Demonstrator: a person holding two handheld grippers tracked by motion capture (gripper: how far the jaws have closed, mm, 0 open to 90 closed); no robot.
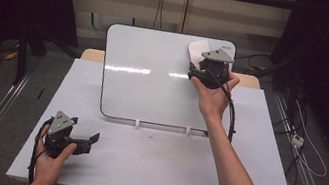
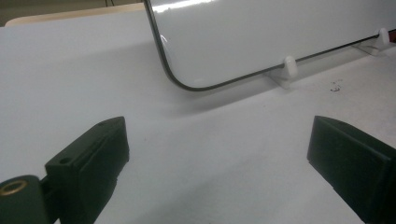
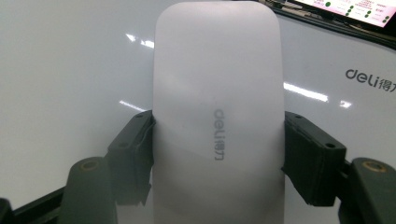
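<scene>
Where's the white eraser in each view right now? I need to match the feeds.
High view: eraser at the whiteboard's upper right corner, ahead of the right gripper.
Left gripper view: eraser out of frame; the whiteboard's lower corner is in it.
Right gripper view: eraser centre frame, clamped between the jaws.
Shared landmark: the whiteboard.

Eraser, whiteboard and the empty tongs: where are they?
eraser (image 3: 217,116), right gripper view, middle of its white top.
whiteboard (image 1: 148,85), high view, bare middle.
left tongs (image 2: 217,163), left gripper view, gap between the tips.
</scene>
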